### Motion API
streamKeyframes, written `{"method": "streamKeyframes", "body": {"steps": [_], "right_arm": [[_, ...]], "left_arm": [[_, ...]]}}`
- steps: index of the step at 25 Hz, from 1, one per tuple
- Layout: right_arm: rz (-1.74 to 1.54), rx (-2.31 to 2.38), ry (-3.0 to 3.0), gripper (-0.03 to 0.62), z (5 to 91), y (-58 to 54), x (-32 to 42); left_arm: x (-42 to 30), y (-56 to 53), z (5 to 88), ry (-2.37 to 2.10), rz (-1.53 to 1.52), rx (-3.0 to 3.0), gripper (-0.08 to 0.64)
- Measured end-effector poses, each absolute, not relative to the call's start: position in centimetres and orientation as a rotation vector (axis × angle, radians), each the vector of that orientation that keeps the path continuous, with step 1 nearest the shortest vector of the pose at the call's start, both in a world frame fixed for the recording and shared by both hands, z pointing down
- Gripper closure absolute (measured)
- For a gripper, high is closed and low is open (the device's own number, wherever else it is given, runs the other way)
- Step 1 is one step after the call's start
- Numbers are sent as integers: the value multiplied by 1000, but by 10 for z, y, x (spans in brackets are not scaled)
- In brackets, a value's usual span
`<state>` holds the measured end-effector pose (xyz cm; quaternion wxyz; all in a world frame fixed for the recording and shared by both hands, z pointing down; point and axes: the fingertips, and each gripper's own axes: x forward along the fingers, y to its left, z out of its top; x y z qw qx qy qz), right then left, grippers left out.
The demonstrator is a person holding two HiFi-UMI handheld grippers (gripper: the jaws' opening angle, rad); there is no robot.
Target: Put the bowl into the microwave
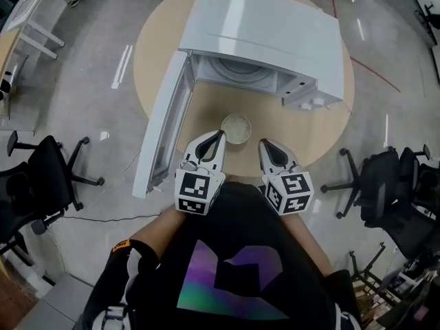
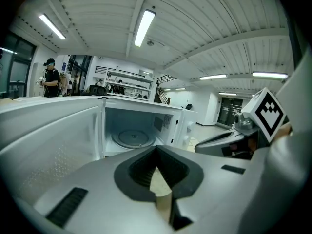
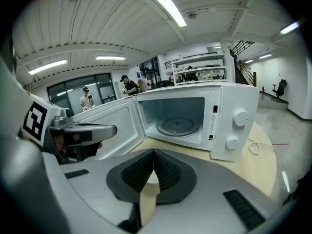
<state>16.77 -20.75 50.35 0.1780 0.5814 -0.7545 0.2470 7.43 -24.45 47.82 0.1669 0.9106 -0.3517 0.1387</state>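
Head view, looking steeply down. A small, round, pale cream bowl (image 1: 236, 128) stands on a round table of smooth beige wood (image 1: 157, 47), on the bare strip just in front of the oven cavity and outside it. Behind the bowl, at 12 o'clock, is a boxy white microwave (image 1: 275, 36) with a glossy, flat-panelled casing. Its white door (image 1: 163, 126) is swung fully open towards 7 o'clock. Inside lies a circular glass turntable (image 1: 237, 71).

The left gripper (image 1: 219, 136), a smooth grey-white shell that tapers to a point, sits at 7 o'clock of the bowl with its tip at the rim; whether it touches cannot be told. The right gripper (image 1: 264, 143) lies at 4 o'clock of the bowl, just beside it.

Left gripper view: the left gripper's (image 2: 157, 149) ribbed black pads (image 2: 141, 169) are pressed together at the tips, with nothing pinched; only table shows in the wedge below them. The open microwave (image 2: 185, 123) faces the camera.

Right gripper view: the right gripper (image 3: 153, 152) likewise has its ridged dark pads (image 3: 168, 172) closed tip to tip and empty. Two round white knobs (image 3: 240, 118) stand one above the other on the control panel, and a thin pale cord (image 3: 256, 146) loops on the table at 3 o'clock. Black wheeled office chairs (image 1: 41, 177) stand on the polished grey floor (image 1: 89, 95).
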Motion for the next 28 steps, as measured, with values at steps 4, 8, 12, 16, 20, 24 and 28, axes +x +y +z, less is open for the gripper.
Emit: {"method": "streamKeyframes", "body": {"steps": [4, 8, 12, 16, 20, 24, 28], "right_arm": [[713, 1674, -2111, 577, 505, -218, 161], [702, 1679, -2102, 577, 505, -227, 158], [724, 1661, -2104, 577, 511, -232, 158], [723, 1628, -2118, 577, 509, -244, 162], [736, 1585, -2127, 577, 511, -251, 167], [759, 1555, -2132, 577, 516, -256, 175], [788, 1520, -2140, 577, 522, -258, 176]], "left_arm": [[64, -256, 481, -982, 380, 2593, 512], [57, -267, 481, -992, 368, 2587, 512], [52, -272, 484, -1016, 381, 2566, 512], [55, -281, 481, -1040, 381, 2553, 512], [60, -286, 482, -1061, 382, 2525, 512], [67, -289, 484, -1075, 394, 2512, 512], [67, -291, 484, -1105, 402, 2494, 512]]}}
